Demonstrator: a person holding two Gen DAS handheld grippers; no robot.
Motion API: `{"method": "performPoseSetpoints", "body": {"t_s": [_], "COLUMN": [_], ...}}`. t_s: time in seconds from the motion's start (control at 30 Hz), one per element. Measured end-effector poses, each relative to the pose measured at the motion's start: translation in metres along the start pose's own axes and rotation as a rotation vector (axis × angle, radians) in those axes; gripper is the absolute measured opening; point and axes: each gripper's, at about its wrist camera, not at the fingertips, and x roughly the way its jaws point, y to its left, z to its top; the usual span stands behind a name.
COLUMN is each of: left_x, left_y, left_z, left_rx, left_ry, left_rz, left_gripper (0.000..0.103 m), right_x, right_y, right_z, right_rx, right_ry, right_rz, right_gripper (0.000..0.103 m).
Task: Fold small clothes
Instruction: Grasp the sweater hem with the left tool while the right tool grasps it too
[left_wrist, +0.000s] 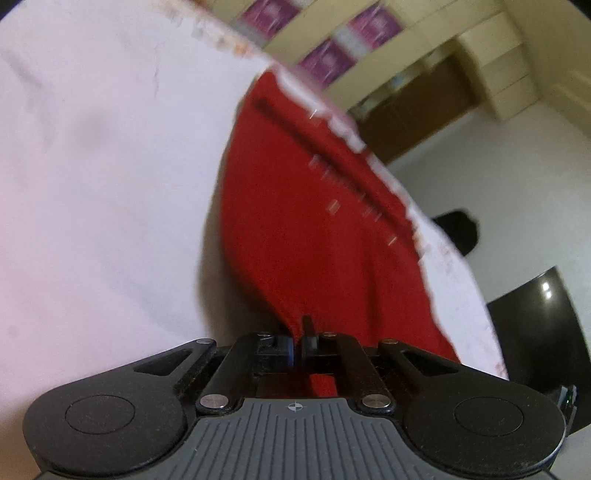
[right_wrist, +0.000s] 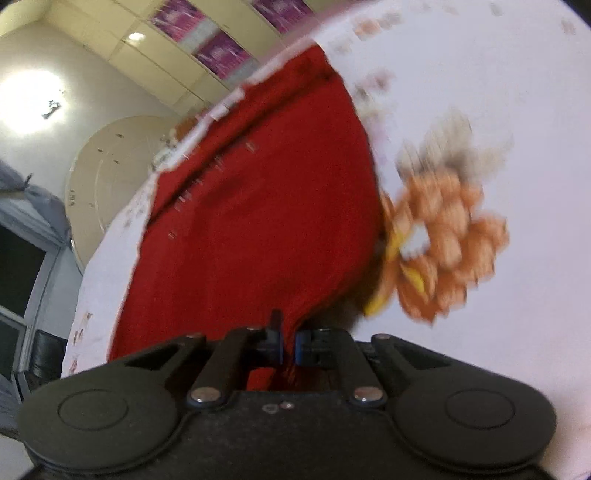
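— Since both tongs are pinching cloth, why so?
— To lift one edge: the left gripper (left_wrist: 298, 341) is closed on the red garment (left_wrist: 295, 221), the right gripper (right_wrist: 289, 339) likewise — it drapes to the table's (left_wrist: 92, 184) far edge, beside an orange print (right_wrist: 443, 236).

Ahead of the hand-held gripper we see a white cloth (left_wrist: 110, 166) covering the counter, printed with a blurred orange flower (right_wrist: 447, 240) to the right. Beyond its edge stand cream shelves (left_wrist: 491, 70) with purple panels (left_wrist: 375, 26), and a black chair (left_wrist: 535, 332) sits nearby.
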Motion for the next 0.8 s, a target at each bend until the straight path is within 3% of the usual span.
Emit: {"method": "performPoseSetpoints", "body": {"t_s": [0.13, 0.23, 0.3, 0.37, 0.43, 0.8], "left_x": [-0.023, -0.013, 0.004, 0.005, 0.005, -0.001], "left_y": [-0.003, 0.006, 0.015, 0.016, 0.015, 0.003], "left_z": [0.007, 0.004, -0.003, -0.005, -0.005, -0.014], "left_rx": [0.043, 0.063, 0.08, 0.066, 0.066, 0.128], "left_ry": [-0.09, -0.041, 0.032, 0.013, 0.005, -0.007], "left_rz": [-0.055, 0.016, 0.094, 0.085, 0.087, 0.132], "left_gripper": [0.003, 0.003, 0.003, 0.003, 0.003, 0.003], "right_x": [-0.034, -0.047, -0.037, -0.009, -0.009, -0.007], "right_y": [0.02, 0.024, 0.013, -0.01, -0.019, -0.02], "right_z": [0.003, -0.002, -0.004, -0.009, -0.013, -0.012], "right_rx": [-0.156, -0.249, -0.242, -0.182, -0.132, -0.106], "right_ry": [-0.111, -0.155, -0.121, -0.007, -0.031, -0.033], "right_rz": [0.056, 0.059, 0.016, -0.11, -0.069, -0.055], "right_gripper": [0.006, 0.006, 0.006, 0.005, 0.005, 0.006]}}
